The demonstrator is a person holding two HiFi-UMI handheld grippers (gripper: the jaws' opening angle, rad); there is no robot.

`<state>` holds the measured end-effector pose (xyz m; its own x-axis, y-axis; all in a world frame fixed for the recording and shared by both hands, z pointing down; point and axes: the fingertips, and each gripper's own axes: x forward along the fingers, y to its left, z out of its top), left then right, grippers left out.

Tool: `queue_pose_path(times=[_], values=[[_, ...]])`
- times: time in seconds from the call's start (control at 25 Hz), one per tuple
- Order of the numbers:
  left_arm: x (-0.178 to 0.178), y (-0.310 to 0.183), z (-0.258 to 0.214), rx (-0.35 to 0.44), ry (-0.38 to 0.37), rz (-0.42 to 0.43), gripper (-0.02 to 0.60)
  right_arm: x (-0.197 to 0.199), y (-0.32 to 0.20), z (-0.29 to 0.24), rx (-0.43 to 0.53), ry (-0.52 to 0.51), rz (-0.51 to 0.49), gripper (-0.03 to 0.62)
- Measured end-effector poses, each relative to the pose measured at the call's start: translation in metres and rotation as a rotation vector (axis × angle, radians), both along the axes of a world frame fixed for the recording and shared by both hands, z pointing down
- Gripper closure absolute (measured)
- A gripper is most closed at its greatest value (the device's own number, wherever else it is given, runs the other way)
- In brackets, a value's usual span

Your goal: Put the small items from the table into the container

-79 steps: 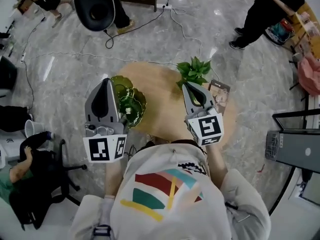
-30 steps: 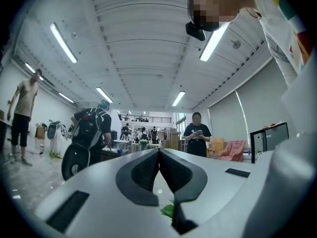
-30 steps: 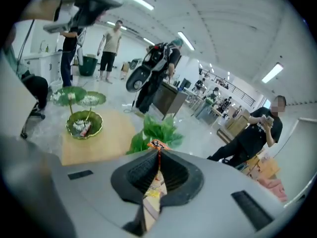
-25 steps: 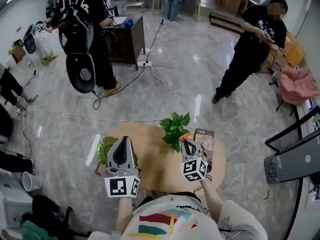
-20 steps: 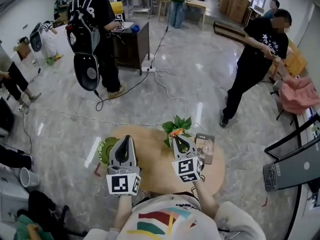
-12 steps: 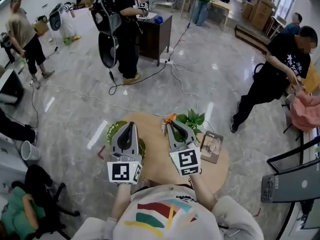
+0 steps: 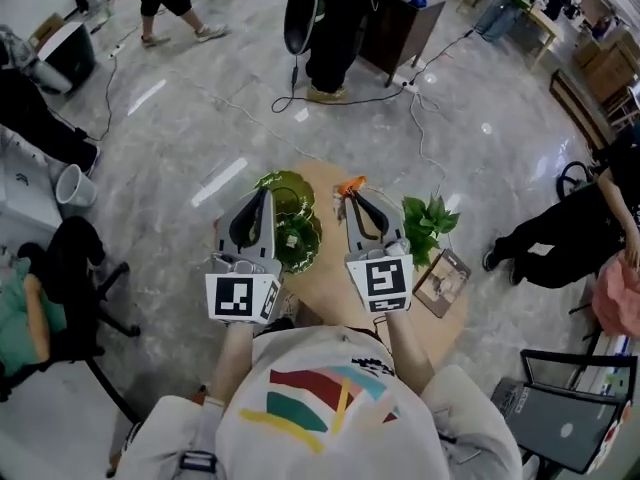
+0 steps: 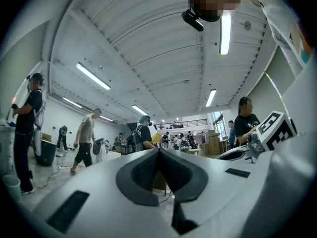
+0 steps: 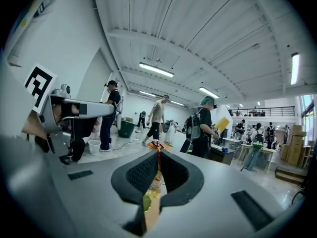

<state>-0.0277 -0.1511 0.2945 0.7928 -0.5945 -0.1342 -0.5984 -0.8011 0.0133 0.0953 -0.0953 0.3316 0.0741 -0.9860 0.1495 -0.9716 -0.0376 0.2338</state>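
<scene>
Round tan wooden table [image 7: 328, 268] on a glossy grey marble floor [image 7: 190, 118], with black cables [image 7: 330, 98] trailing across it. A ruffled green glass dish [image 7: 298, 236] sits at the table's ten o'clock and a leafy plant [image 7: 428, 223] at two. My left gripper [image 7: 262, 194] is clenched on nothing, by the dish. My right gripper [image 7: 352, 192] pinches a thin, crinkly orange packet [image 7: 350, 182] over the twelve o'clock edge, just beside the dish.
</scene>
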Motion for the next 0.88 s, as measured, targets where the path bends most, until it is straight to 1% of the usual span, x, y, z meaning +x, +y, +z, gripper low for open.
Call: queue_pose_path(times=[0.16, 0.32, 0.44, 0.52, 0.6, 0.72, 0.8, 0.88], values=[[-0.033, -0.021, 0.015, -0.034, -0.018, -0.093, 0.574, -0.019, -0.042, 0.027, -0.061, -0.014, -0.104, 0.571], [-0.071, -0.032, 0.034, -0.089, -0.058, -0.199, 0.574, -0.038, -0.092, 0.087, -0.193, -0.043, -0.220, 0.571], [-0.096, -0.046, 0.042, -0.098, -0.068, -0.273, 0.574, -0.038, -0.138, 0.137, -0.294, -0.038, -0.275, 0.571], [-0.117, -0.051, 0.048, -0.112, -0.070, -0.327, 0.574, -0.041, -0.164, 0.175, -0.377, -0.045, -0.305, 0.571], [-0.138, -0.052, 0.056, -0.129, -0.088, -0.371, 0.574, -0.045, -0.180, 0.216, -0.466, -0.052, -0.327, 0.571], [-0.159, -0.058, 0.063, -0.138, -0.114, -0.436, 0.574, -0.049, -0.199, 0.263, -0.577, -0.050, -0.351, 0.571], [-0.169, -0.062, 0.067, -0.154, -0.108, -0.476, 0.574, -0.050, -0.207, 0.283, -0.625, -0.051, -0.361, 0.571], [-0.176, -0.067, 0.071, -0.171, -0.102, -0.501, 0.574, -0.052, -0.210, 0.294, -0.648, -0.052, -0.366, 0.571]])
